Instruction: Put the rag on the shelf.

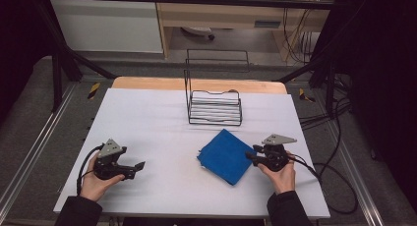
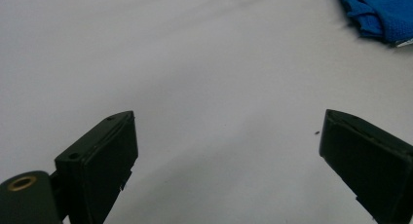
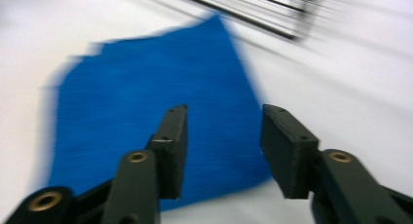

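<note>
White table carries a folded blue cloth right of centre, near side, lying flat with one corner pointing toward the far edge; a black wire rack stands beyond it toward the far side, apart from the cloth; a wooden strip shows along the far edge of the table. Right gripper is held in the person's right hand at the right edge of the cloth, jaws pointing left over it; in the right gripper view the right gripper has its two jaws parted with a clear gap, blue cloth visible through the gap and below both jaws, nothing pinched between the pads; the view is blurred, so whether the jaw tips brush the fabric cannot be told; the rack streaks across the far top of that view. Left gripper sits in the left hand at the near left of the table, well apart from the cloth, jaws pointing right; in the left gripper view the left gripper is spread wide over bare white table, nothing between the jaws; a corner of the blue cloth lies far off at the upper right of that view; dark cables trail from both grippers toward the near edge.
</note>
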Available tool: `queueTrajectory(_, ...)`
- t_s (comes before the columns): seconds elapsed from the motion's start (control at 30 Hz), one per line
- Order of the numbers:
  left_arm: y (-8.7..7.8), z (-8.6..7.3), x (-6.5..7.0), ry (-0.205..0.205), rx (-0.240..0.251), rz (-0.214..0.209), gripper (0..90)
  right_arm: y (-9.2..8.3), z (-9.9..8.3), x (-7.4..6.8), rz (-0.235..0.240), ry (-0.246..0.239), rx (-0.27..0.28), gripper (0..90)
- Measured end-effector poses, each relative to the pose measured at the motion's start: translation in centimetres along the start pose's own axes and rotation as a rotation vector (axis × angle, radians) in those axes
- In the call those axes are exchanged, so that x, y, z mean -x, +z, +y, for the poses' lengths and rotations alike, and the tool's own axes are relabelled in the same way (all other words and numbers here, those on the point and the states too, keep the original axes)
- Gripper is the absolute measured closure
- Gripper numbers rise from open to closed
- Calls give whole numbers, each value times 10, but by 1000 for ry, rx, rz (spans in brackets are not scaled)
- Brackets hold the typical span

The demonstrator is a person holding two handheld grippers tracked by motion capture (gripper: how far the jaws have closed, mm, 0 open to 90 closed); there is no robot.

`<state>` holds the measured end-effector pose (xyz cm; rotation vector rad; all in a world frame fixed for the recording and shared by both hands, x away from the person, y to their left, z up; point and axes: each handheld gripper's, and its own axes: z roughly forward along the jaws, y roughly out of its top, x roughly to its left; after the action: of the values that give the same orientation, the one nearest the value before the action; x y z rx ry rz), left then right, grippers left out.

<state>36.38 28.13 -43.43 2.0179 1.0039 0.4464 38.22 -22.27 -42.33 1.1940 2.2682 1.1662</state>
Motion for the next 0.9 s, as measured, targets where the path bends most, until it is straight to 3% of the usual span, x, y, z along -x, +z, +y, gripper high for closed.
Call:
queueTrajectory(0.07,-1,0,0,-1,0,2,69,-5,-1,-16,63,-7,25,503)
queueTrajectory(0.13,-1,0,0,2,-1,4,69,-5,-4,-33,133,-12,12,492)
queueTrajectory(0.23,-2,0,1,3,0,3,69,-2,-10,-55,187,-34,-28,502)
queueTrajectory(0.33,-2,0,1,2,-1,4,70,4,-19,-68,219,-60,-68,556)
queueTrajectory(0.43,-2,0,1,4,0,2,70,14,-28,-74,218,-78,-120,593)
queueTrajectory(0.73,-1,0,1,1,0,3,71,17,-32,-80,121,-200,-106,844)
queueTrajectory(0.9,-2,0,0,3,-3,4,72,15,-28,-76,143,-192,-131,880)
